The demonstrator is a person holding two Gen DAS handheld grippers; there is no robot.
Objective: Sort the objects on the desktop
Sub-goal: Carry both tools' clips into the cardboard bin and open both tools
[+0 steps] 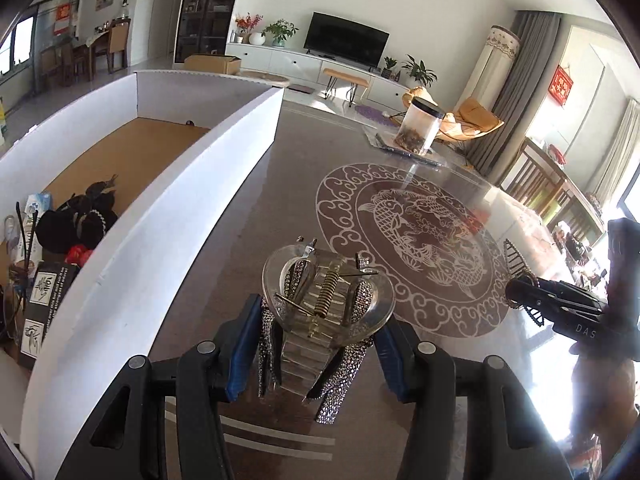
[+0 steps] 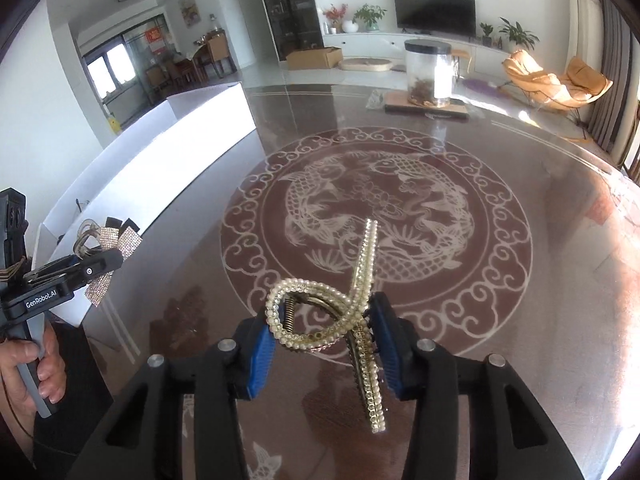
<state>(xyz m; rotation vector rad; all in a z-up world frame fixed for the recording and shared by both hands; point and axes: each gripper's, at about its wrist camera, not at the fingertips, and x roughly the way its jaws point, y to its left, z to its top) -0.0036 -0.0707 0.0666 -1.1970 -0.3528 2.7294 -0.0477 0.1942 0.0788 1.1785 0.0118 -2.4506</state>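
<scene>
The left gripper [image 1: 316,344] is clamping its blue-padded fingers [image 1: 243,350] on a clear rhinestone-trimmed hair claw clip [image 1: 326,312], held above the brown glossy tabletop [image 1: 280,184] beside the white-walled sorting box [image 1: 224,168] at the tabletop's left edge. The right gripper [image 2: 324,354] is gripping a pearl-studded gold looped hair clip [image 2: 340,312] above the tabletop's carved fish medallion [image 2: 376,216]. A black-lidded clear plastic jar [image 2: 430,74] is standing near the tabletop's far edge.

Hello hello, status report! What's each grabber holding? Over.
Left gripper shut on rhinestone hair claw. Right gripper shut on pearl hair clip. White box sits left; nothing in between.

home living room | television [image 1: 346,43] | lounge chair [image 2: 556,80] | houseplants [image 1: 281,32]
</scene>
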